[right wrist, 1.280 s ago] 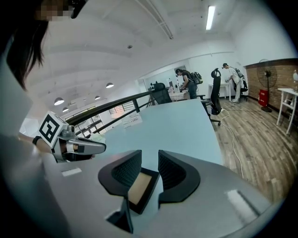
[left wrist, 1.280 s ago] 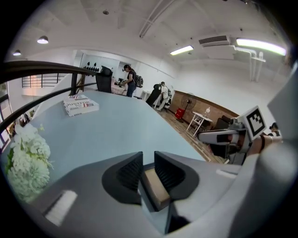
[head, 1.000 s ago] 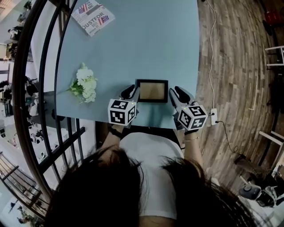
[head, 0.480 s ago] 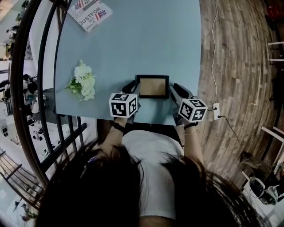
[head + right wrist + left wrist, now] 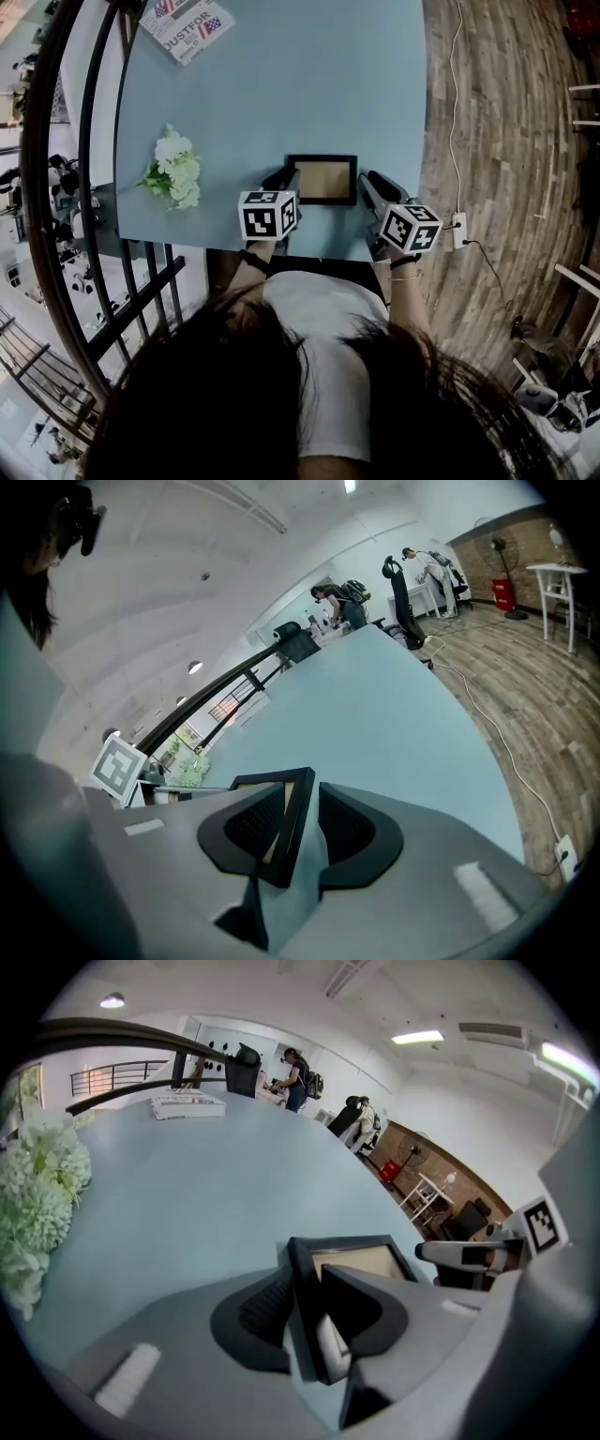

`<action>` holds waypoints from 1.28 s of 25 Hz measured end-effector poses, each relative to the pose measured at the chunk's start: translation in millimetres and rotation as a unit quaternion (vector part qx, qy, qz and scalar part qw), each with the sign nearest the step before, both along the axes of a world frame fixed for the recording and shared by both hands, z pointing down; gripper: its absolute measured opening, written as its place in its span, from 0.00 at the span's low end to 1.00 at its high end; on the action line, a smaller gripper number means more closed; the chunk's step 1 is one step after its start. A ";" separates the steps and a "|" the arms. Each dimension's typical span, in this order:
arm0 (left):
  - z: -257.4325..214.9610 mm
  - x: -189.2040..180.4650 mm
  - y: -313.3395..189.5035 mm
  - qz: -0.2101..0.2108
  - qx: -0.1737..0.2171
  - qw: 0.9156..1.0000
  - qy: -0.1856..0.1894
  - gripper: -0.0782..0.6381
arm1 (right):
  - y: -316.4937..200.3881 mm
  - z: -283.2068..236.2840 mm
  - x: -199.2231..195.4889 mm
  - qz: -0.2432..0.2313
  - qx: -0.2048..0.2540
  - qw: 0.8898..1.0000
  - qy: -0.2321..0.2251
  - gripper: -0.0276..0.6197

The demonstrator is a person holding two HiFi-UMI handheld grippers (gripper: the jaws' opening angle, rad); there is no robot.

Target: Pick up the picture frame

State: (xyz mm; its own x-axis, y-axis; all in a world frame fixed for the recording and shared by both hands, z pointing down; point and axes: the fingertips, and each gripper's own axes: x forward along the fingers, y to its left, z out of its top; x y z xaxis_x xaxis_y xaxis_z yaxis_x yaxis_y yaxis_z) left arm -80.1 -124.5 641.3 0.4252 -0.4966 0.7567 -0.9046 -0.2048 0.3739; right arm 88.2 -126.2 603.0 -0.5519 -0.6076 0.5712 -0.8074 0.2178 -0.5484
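Observation:
A small black picture frame [image 5: 322, 180] with a tan panel sits low at the near edge of the blue table [image 5: 281, 94]; I cannot tell if it rests on it. My left gripper [image 5: 286, 180] is shut on its left edge. In the left gripper view the frame [image 5: 361, 1258] runs between the pads of the left gripper [image 5: 309, 1309]. My right gripper [image 5: 367, 182] is shut on the right edge. The right gripper view shows the frame's black rim [image 5: 292, 819] between the jaws of the right gripper [image 5: 302, 825].
White flowers [image 5: 175, 172] lie left of the frame, and they also show in the left gripper view as flowers [image 5: 36, 1206]. A magazine [image 5: 186, 26] lies at the far left corner. A dark railing [image 5: 89, 187] runs along the left. A power strip [image 5: 459, 231] lies on the wood floor.
Both grippers keep hold of the frame's two sides and have sunk a little with it. Their marker cubes have rolled slightly.

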 end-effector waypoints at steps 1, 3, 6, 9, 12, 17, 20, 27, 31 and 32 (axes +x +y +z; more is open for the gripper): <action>0.6 -0.6 -0.3 0.001 -0.002 1.000 -0.007 0.32 | 0.2 0.7 0.2 0.000 -0.001 1.000 0.000 0.18; 1.2 -1.1 -0.7 0.000 -0.006 1.000 -0.012 0.32 | 0.3 1.9 0.6 0.000 -0.002 1.000 -0.002 0.18; 0.8 -3.1 -1.4 -0.009 -0.006 1.000 -0.006 0.31 | -0.3 1.7 0.0 0.001 -0.004 1.000 -0.005 0.18; 0.9 -4.7 -1.7 -0.018 -0.008 1.000 0.009 0.31 | -0.6 1.4 -1.3 -0.002 -0.005 1.000 -0.011 0.18; 1.8 -5.2 -1.5 -0.022 -0.009 1.000 0.014 0.30 | -0.6 2.8 -2.1 -0.004 -0.009 1.000 -0.016 0.18; 1.0 -7.0 -2.3 -0.036 -0.010 0.999 0.030 0.30 | -2.0 2.6 -3.1 -0.002 -0.015 1.000 -0.024 0.19; 1.0 -7.1 -2.1 -0.039 -0.012 0.999 0.034 0.30 | -2.0 1.8 -4.4 -0.003 -0.016 0.999 -0.029 0.19; 0.7 -7.1 -2.4 -0.040 -0.016 0.998 0.043 0.30 | 0.4 4.2 -8.7 -0.011 -0.032 0.998 -0.046 0.24; 1.2 -6.8 -2.5 -0.040 -0.018 0.998 0.047 0.30 | 1.9 7.8 -11.9 -0.020 -0.052 0.996 -0.065 0.28; 1.0 -6.7 -2.7 -0.040 -0.019 0.998 0.048 0.30 | 1.7 8.4 -12.2 -0.023 -0.057 0.996 -0.068 0.29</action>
State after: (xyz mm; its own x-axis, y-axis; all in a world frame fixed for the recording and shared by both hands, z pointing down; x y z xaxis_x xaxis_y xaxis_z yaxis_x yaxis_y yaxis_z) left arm -86.8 -127.2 642.3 0.4569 -0.5041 0.7328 -0.8768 -0.1167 0.4664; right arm 76.0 -124.5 611.4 -0.6549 -0.5152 0.5529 -0.7140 0.1822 -0.6760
